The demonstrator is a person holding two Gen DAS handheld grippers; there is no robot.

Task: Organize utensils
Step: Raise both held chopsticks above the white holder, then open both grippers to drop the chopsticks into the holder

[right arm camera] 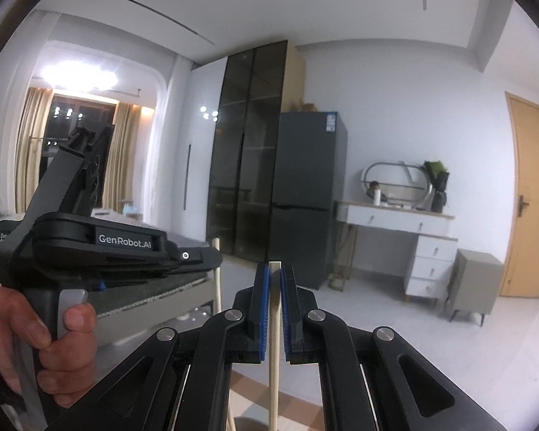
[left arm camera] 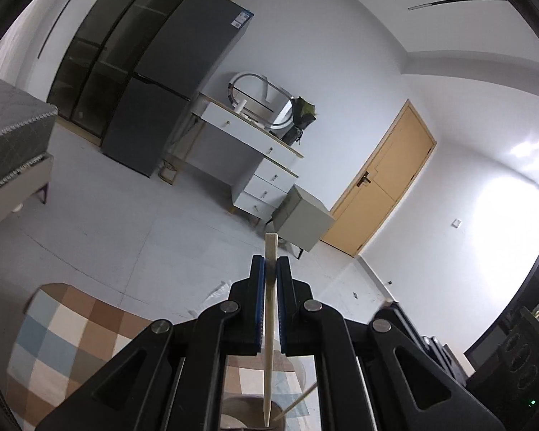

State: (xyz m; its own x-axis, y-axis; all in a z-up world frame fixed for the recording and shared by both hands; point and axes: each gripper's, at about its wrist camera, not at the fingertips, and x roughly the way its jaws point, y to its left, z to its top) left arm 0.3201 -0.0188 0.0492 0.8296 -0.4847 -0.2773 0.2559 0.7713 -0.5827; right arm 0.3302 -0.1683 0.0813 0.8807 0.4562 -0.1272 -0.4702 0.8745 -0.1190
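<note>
My left gripper (left arm camera: pixel 271 264) is shut on a pale wooden chopstick (left arm camera: pixel 269 341) that stands upright between the blue pads, pointed end down. Below its tip shows the rim of a round brownish container (left arm camera: pixel 239 404), with a second stick (left arm camera: pixel 298 402) leaning at its right. In the right wrist view my right gripper (right arm camera: pixel 275 269) is shut on another upright chopstick (right arm camera: pixel 273 359). To its left a hand (right arm camera: pixel 36 341) holds the left gripper (right arm camera: pixel 212 260) side-on, its chopstick (right arm camera: pixel 217 280) hanging down from it. Both grippers are raised and point out into the room.
A checked rug (left arm camera: pixel 72 341) lies on the pale floor below. A bed (left arm camera: pixel 10 136) stands on the left. Along the far wall are a dark fridge (right arm camera: pixel 305 197), a white dresser with mirror (right arm camera: pixel 413 237), a grey nightstand (right arm camera: pixel 474 280) and a wooden door (right arm camera: pixel 531 197).
</note>
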